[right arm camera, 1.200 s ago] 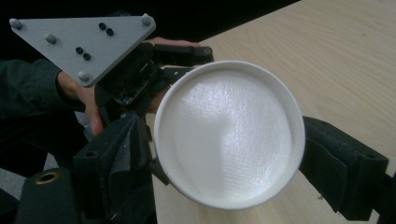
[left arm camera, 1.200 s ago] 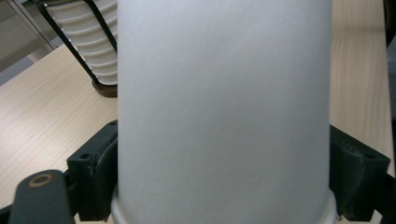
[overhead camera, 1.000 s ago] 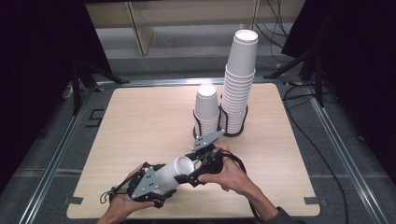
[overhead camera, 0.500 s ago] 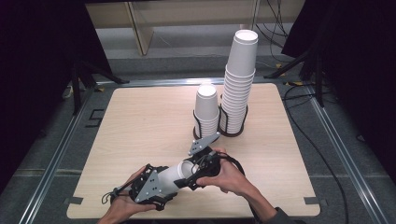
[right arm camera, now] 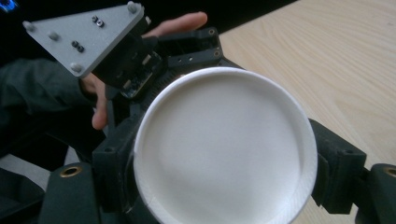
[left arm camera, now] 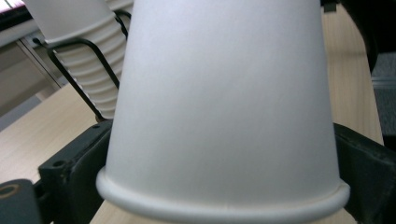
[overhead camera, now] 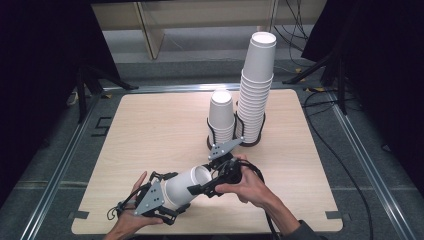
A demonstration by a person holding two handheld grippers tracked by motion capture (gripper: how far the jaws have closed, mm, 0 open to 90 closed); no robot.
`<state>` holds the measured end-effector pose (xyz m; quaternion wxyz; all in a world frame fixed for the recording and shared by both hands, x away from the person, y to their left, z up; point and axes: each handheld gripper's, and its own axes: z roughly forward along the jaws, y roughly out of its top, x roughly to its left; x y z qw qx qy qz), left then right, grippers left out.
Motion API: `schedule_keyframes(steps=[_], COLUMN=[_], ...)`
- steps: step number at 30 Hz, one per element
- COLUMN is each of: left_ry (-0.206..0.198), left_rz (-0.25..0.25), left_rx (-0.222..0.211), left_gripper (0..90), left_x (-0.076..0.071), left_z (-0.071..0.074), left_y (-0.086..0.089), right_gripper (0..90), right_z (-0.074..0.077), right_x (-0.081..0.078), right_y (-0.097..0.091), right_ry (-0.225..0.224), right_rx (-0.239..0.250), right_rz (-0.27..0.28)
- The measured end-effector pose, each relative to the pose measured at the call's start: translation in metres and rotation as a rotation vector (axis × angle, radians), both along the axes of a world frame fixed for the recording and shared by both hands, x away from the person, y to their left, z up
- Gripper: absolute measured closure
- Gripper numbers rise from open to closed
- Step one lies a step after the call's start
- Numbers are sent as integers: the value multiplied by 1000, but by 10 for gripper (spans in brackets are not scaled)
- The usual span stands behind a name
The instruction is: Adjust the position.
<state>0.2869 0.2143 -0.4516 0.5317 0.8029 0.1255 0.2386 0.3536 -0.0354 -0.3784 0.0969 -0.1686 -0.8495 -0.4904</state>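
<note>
A white paper cup (overhead camera: 182, 187) lies on its side above the near edge of the wooden table (overhead camera: 150, 130), held between both grippers. My left gripper (overhead camera: 172, 192) is shut on it from the lower left. In the left gripper view the cup's (left arm camera: 224, 102) rolled rim sits between the two black jaws. My right gripper (overhead camera: 206, 177) is shut on the other end. That round white end (right arm camera: 224, 154) faces its camera, with a jaw pressed on each side. Behind it are the left gripper's grey plate (right arm camera: 88, 35) and a hand.
A tall stack of white cups (overhead camera: 256, 95) and a short stack (overhead camera: 221, 117) stand in a black wire holder (overhead camera: 250, 140) at the table's centre right. A black cable (overhead camera: 325, 145) runs off the right side. Metal rails (overhead camera: 65, 160) frame the table.
Hardly anything differs. Both grippers keep hold of the cup in the same spot, and the right gripper's grey plate has tipped only slightly.
</note>
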Motion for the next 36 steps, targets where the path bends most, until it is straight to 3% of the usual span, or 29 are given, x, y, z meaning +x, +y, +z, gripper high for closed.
schedule_keyframes(steps=[1, 5, 8, 11, 14, 15, 17, 21, 26, 27, 28, 29, 33, 36], left_ry=[-5, -24, -38, -34, -29, -20, -13, 9, 21, 25, 30, 31, 64, 82], left_rz=[-2, 0, 4, 7, 7, 13, 9, 0, -7, -10, -12, -5, 8, 16], left_rx=[-30, -72, -96, -98, -132, -109, -103, -99, -72, -65, -53, -45, -4, 71], left_gripper=[38, 34, 21, 32, 47, 53, 69, 108, 133, 134, 135, 136, 141, 144], left_x=[0, -1, -1, -2, -2, -3, -2, 0, 1, 2, 3, 3, 4, 5], left_z=[0, 2, 3, 4, 4, 5, 5, 7, 7, 7, 7, 6, 4, 2], left_y=[0, 2, 2, 3, 3, 5, 5, 8, 8, 8, 8, 8, 5, 2], right_gripper=[250, 251, 251, 251, 250, 250, 246, 236, 213, 203, 187, 165, 157, 160], right_z=[0, 1, -2, -2, -3, -3, -4, -5, -3, -2, 0, 1, 11, 15], right_x=[1, 3, 7, 7, 8, 8, 9, 10, 8, 7, 6, 5, 0, -6], right_y=[-2, -8, -8, -9, -10, -10, -11, -12, -10, -10, -10, -10, -10, -9], right_ry=[14, 64, 55, 83, 103, 104, 95, 125, 30, 33, -10, -15, -130, -210], right_rx=[24, 68, 115, 127, 139, 138, 130, 128, 60, 44, 13, -1, -65, -140], right_rz=[-1, -11, 3, 4, 13, 13, 5, -2, 11, 11, 4, 1, -17, -24])
